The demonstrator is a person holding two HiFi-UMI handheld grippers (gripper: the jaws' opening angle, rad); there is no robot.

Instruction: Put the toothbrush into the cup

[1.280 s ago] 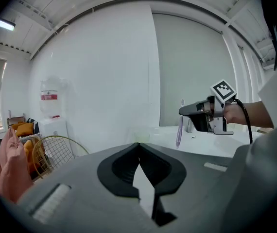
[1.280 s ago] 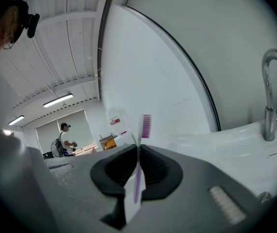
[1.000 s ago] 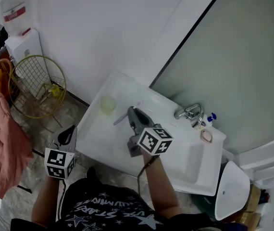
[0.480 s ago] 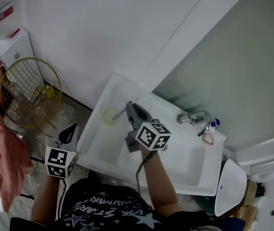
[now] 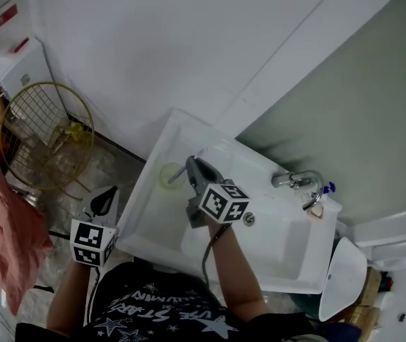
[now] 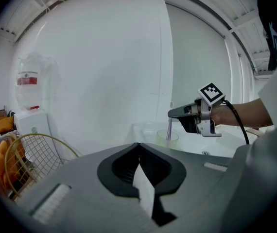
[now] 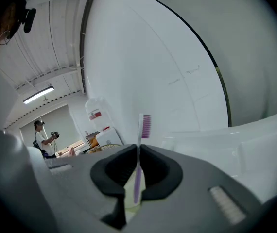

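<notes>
A pale green cup (image 5: 169, 175) stands on the left ledge of the white sink (image 5: 288, 262). My right gripper (image 5: 191, 164) hovers right beside it, shut on a purple toothbrush (image 5: 178, 174). In the right gripper view the toothbrush (image 7: 138, 178) stands upright between the jaws of the right gripper (image 7: 138, 147), bristles up, with the cup (image 7: 130, 197) showing below. From the left gripper view the toothbrush (image 6: 168, 130) hangs with its lower end at the mouth of the cup (image 6: 167, 139). My left gripper (image 5: 103, 200) is off the sink's left side; in its own view the left gripper (image 6: 138, 144) is shut and holds nothing.
A chrome tap (image 5: 299, 180) and a small bottle (image 5: 329, 188) are at the sink's far right, a drain (image 5: 248, 219) in the basin. A gold wire basket (image 5: 39, 137), a water dispenser (image 5: 11, 48) and pink cloth (image 5: 3, 226) stand on the floor to the left.
My right gripper has carried the toothbrush left and down, closer to the cup. The left gripper has drifted a little forward beside the sink.
</notes>
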